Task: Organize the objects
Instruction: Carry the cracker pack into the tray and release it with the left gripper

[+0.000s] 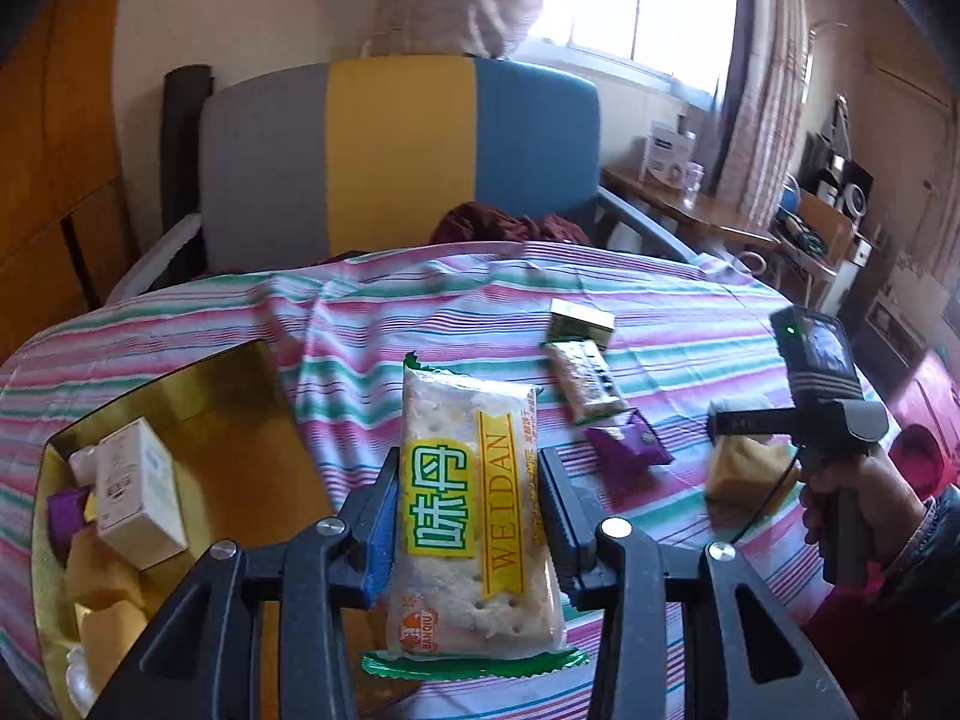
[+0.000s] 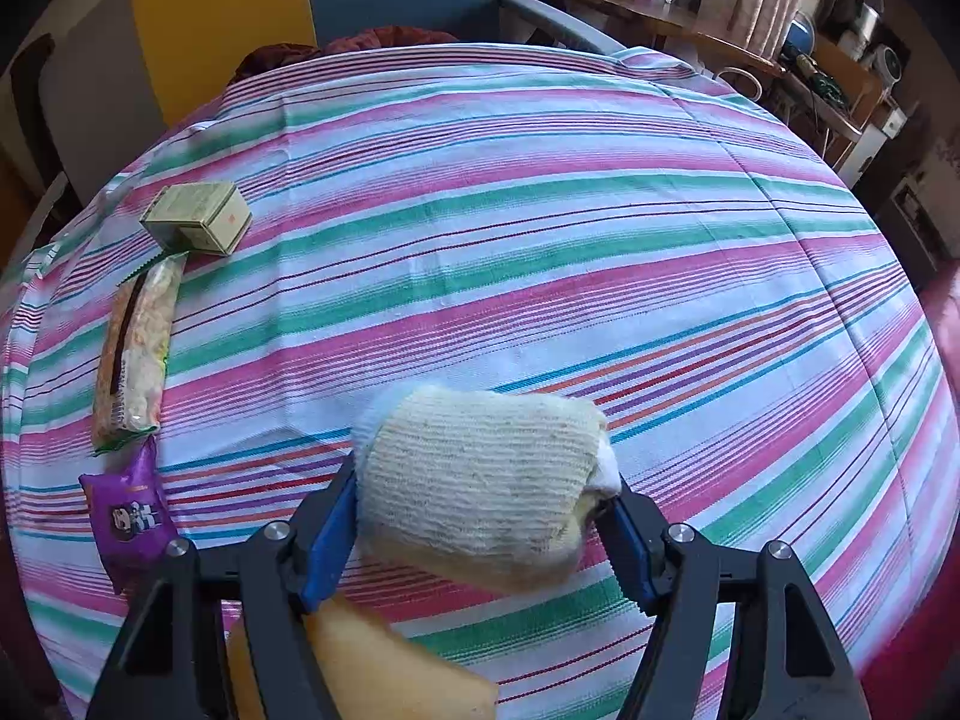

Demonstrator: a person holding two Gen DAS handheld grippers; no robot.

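My left gripper (image 1: 468, 498) is shut on a cracker packet (image 1: 471, 516) with a yellow-green label, held above the striped table, just right of a gold tray (image 1: 240, 420). The tray holds a white box (image 1: 141, 489), a purple packet and yellow items. My right gripper (image 2: 486, 510) is shut on a cream knitted cloth bundle (image 2: 480, 480) above the tablecloth; it shows in the left wrist view (image 1: 714, 420) at the right. A yellow sponge (image 2: 390, 666) lies beneath it. On the table lie a small green box (image 2: 201, 217), a second cracker packet (image 2: 135, 354) and a purple snack packet (image 2: 129, 519).
The round table wears a striped cloth (image 2: 540, 240). A grey, yellow and blue chair (image 1: 396, 150) stands behind it with a dark red cloth on its seat. A wooden side table (image 1: 684, 198) and cluttered shelves stand at the right by the window.
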